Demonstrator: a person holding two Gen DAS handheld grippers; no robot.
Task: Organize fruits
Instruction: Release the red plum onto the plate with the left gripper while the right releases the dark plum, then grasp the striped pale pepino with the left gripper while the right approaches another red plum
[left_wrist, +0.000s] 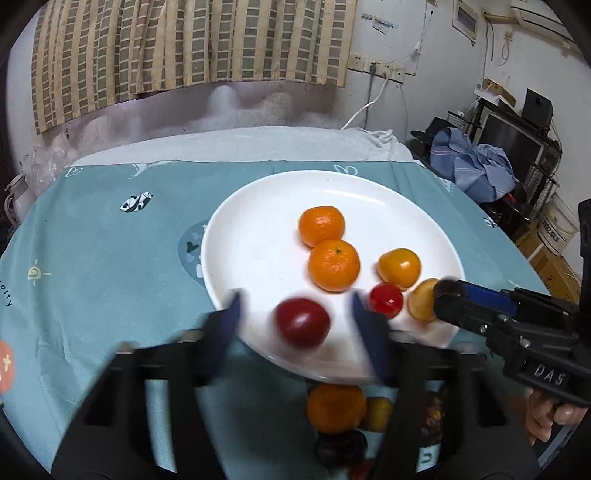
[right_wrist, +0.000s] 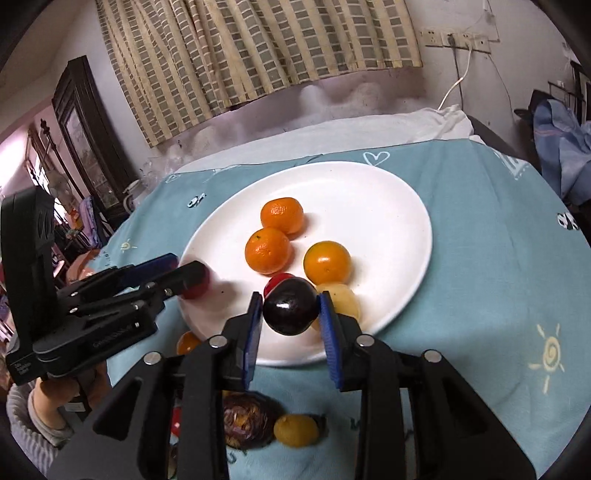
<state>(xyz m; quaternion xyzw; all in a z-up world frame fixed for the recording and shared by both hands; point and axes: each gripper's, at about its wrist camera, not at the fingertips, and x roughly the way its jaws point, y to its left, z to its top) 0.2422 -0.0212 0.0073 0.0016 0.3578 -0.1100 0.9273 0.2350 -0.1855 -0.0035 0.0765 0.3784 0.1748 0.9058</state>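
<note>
Left gripper (left_wrist: 295, 314) is standing released, jaws wide, a red plum (left_wrist: 303, 323) lying loose between them on the white plate (left_wrist: 258, 206) at its 6 o'clock rim, touching neither pad. Right gripper (right_wrist: 291, 314) is grasping a dark plum (right_wrist: 291, 312) just over the plate's 5 o'clock edge, so it is the nearer hand for the next drop. More fruit is waiting on the worktop (right_wrist: 480, 258) below both grippers.
</note>
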